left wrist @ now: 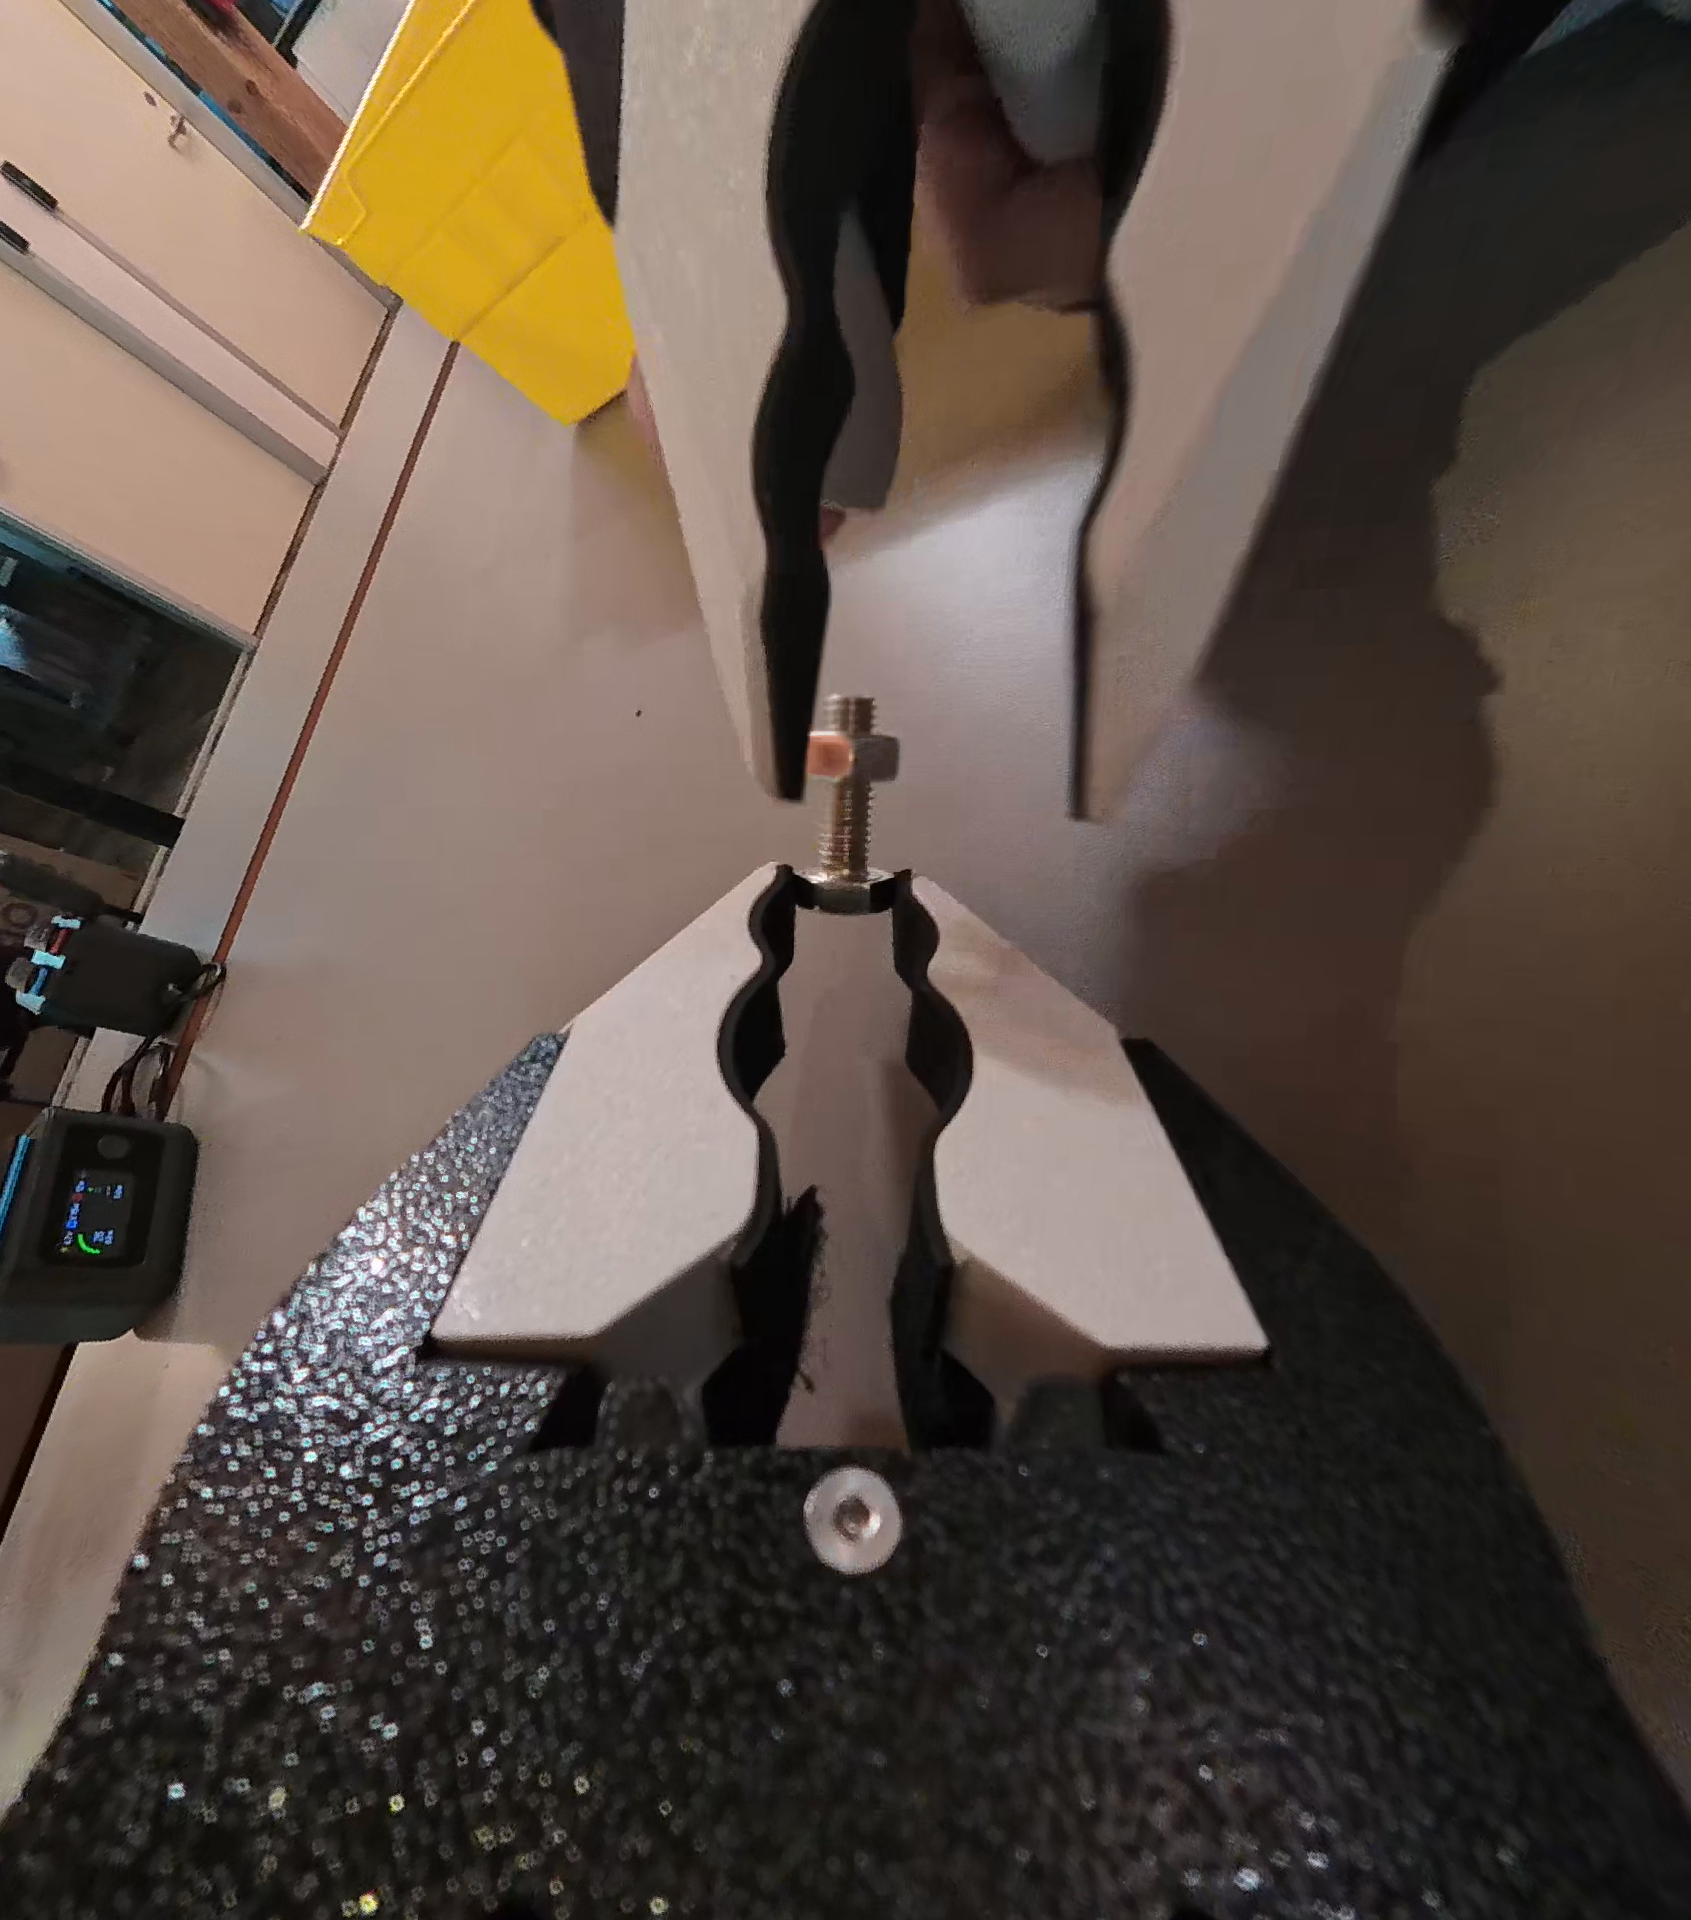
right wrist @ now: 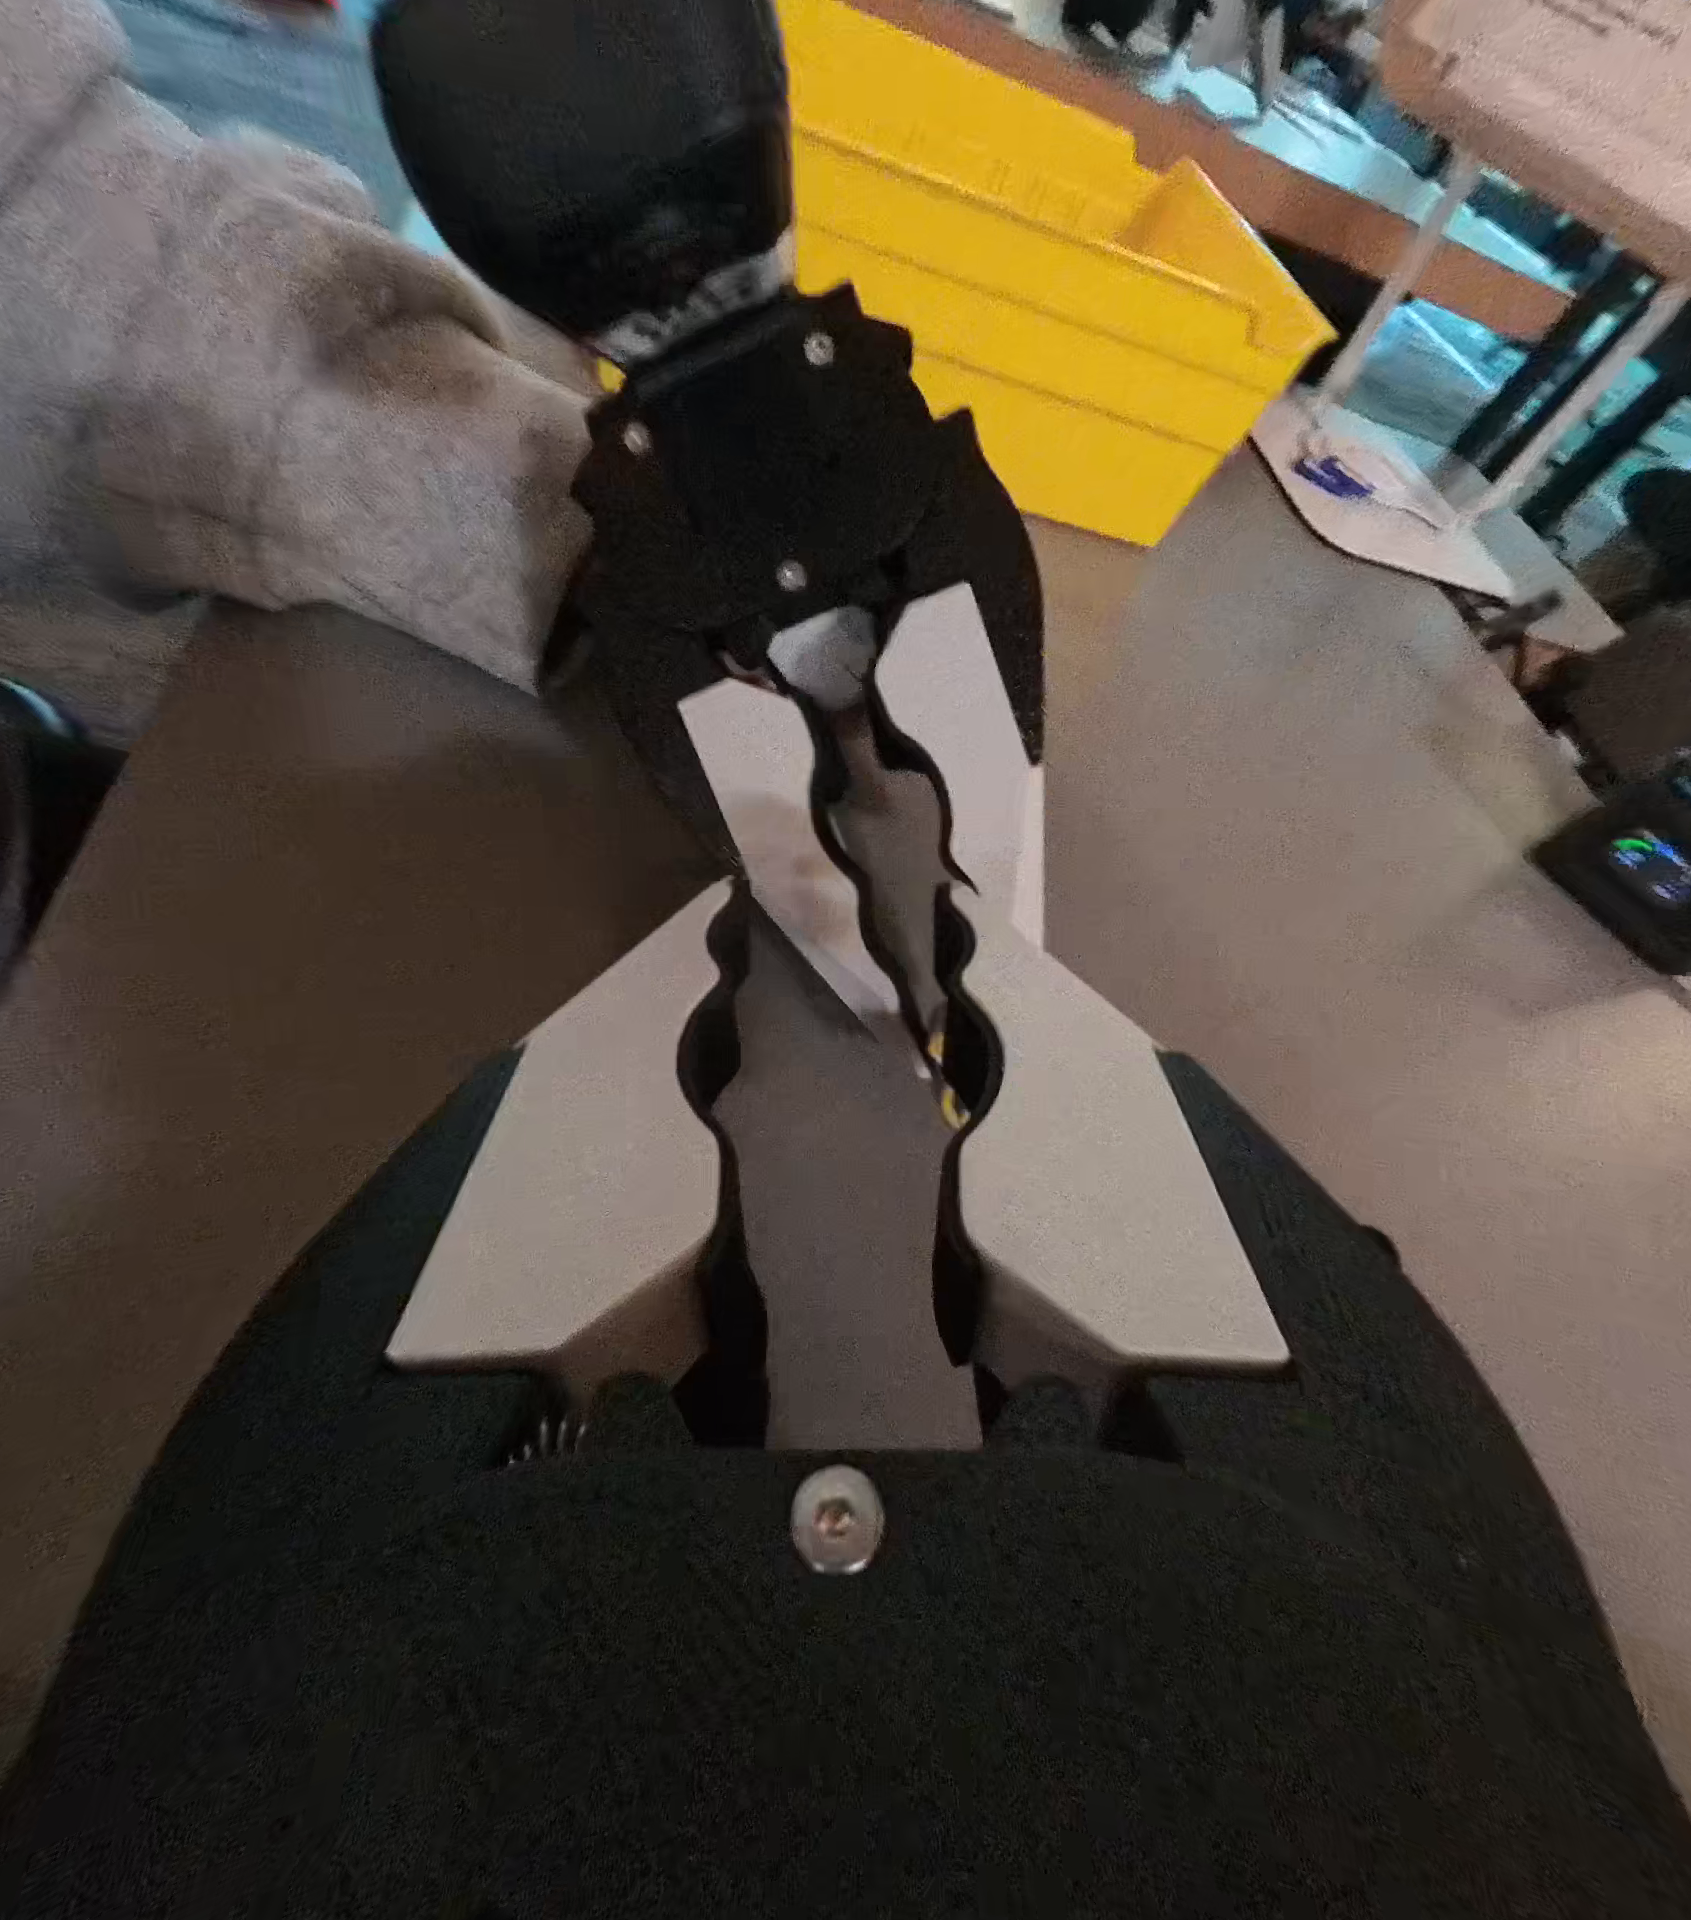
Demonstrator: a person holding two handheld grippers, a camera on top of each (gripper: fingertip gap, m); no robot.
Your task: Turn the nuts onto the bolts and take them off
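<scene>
Left gripper [left wrist: 843, 902] clamped on bolt [left wrist: 849, 805] head, nut [left wrist: 853, 756] threaded on. Right gripper [left wrist: 934, 805] spread apart around nut (bolt blurred in right wrist view).

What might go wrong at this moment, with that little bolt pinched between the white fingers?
1. The left gripper holds the bolt only by its head at the very fingertips; a sideways push might tip it or pop it free.
2. The right gripper is open and off-centre: one finger is already beside the nut, the other well clear. Closing now might shove the bolt instead of gripping the nut squarely.
</scene>
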